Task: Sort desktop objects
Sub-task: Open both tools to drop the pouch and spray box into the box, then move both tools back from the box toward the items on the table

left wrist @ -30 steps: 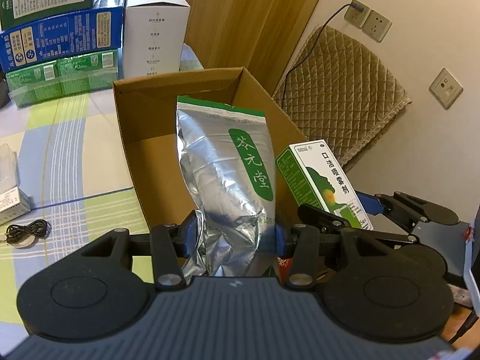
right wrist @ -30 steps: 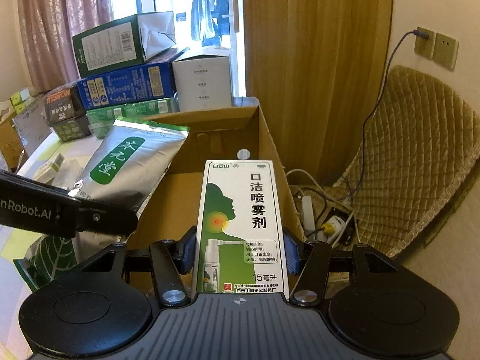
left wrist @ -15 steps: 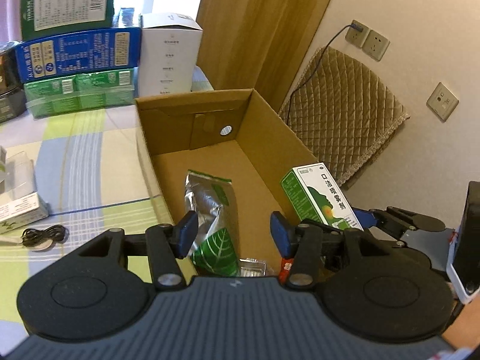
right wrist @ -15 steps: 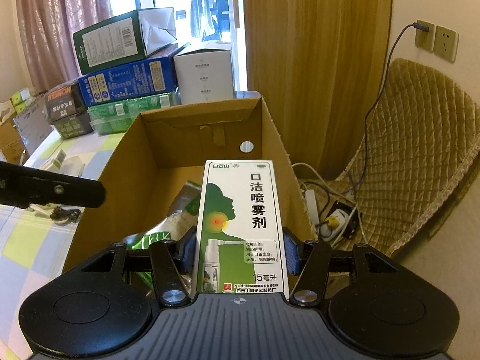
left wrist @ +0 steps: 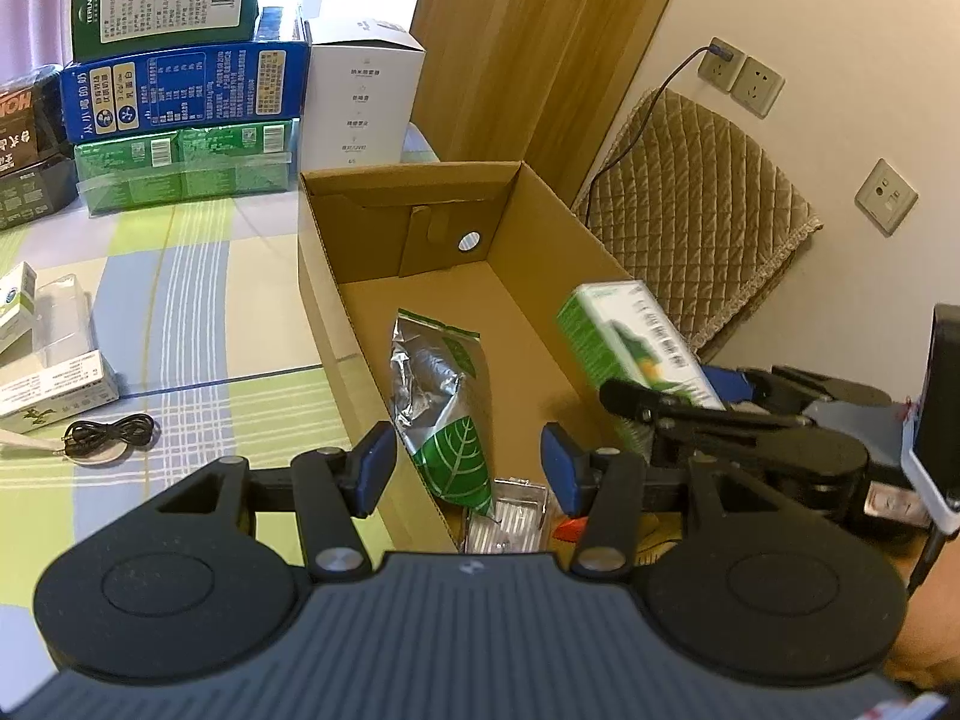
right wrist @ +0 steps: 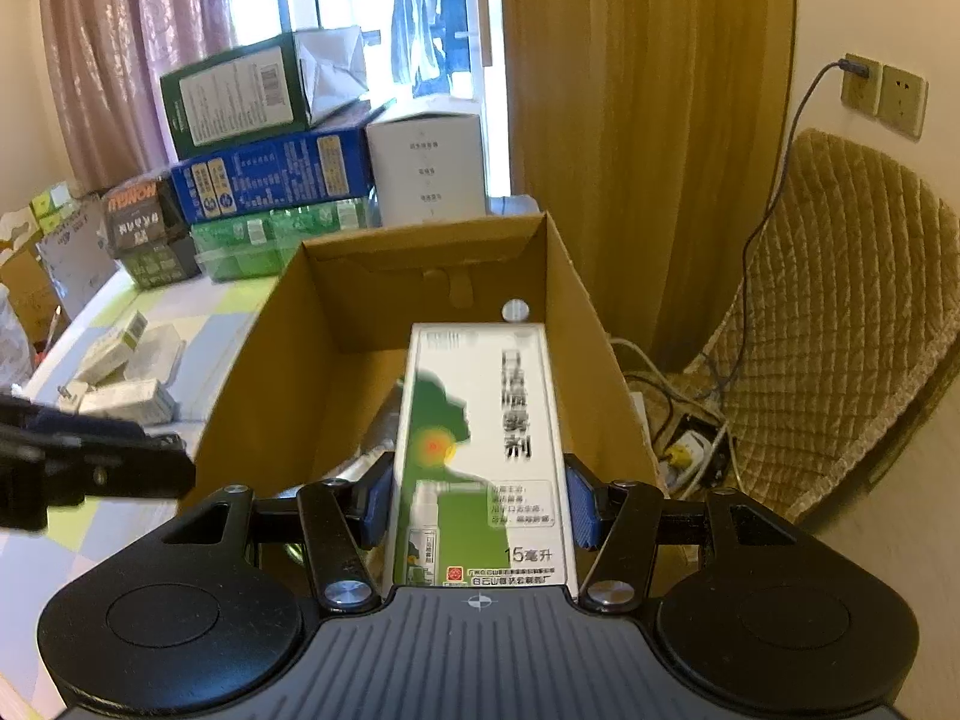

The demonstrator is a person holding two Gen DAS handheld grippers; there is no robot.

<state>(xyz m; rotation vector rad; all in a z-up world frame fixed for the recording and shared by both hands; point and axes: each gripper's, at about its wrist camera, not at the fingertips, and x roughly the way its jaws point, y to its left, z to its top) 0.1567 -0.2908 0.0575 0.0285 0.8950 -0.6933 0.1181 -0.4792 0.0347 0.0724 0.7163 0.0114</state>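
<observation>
Left wrist view: left gripper (left wrist: pixel 468 468) above the near end of the cardboard box (left wrist: pixel 324 300), fingers wide apart and empty. Silver pouch (left wrist: pixel 441 402) lying inside the box, on its floor. On the desk (left wrist: pixel 198 324), a coiled black cable (left wrist: pixel 111 429).

Right wrist view: right gripper (right wrist: pixel 480 501) with fingers closed on the green-white spray carton (right wrist: pixel 480 450), held above the box's open top.

Your view: quilted chair (left wrist: pixel 696 192) by wall sockets (left wrist: pixel 741 75); curtain (right wrist: pixel 102 60), power strip, probably (right wrist: pixel 690 450), on floor.
</observation>
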